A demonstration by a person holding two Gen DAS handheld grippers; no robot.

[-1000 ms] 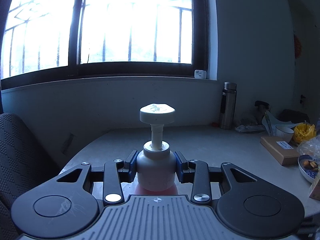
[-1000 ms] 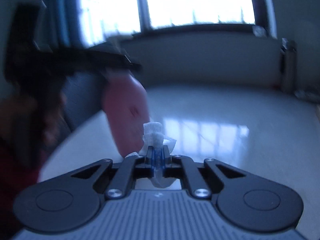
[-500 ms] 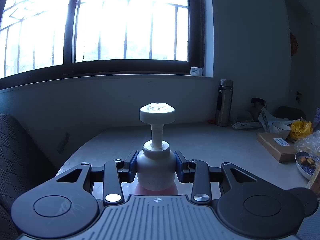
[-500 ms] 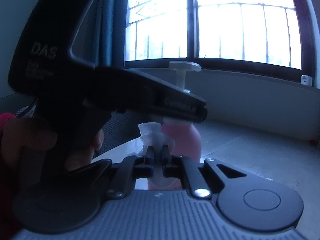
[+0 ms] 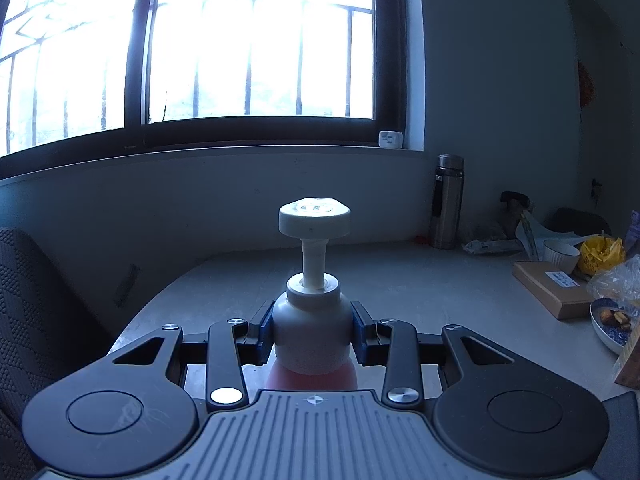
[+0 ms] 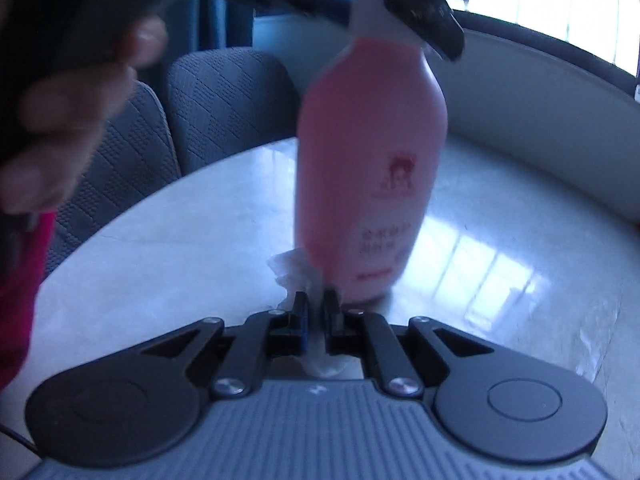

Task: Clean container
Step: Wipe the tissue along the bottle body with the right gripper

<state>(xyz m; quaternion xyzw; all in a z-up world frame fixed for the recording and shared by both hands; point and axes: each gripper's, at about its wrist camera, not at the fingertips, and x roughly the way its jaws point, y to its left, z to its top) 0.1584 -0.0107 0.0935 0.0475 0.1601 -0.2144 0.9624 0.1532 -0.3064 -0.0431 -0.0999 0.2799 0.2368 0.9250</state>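
Pink bottle (image 6: 370, 176) neck in left tongs (image 5: 312, 330), tissue (image 6: 294, 270) at base

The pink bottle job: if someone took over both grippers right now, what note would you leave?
Left gripper: shut on the pink pump bottle at its white neck, holding it upright over the table.
Right gripper: shut on a white tissue, which sits against the bottle's lower left side.
Done: bottle and tissue both gripped, tissue at the base.
Left: wipe the rest; how clean it is can't be judged.
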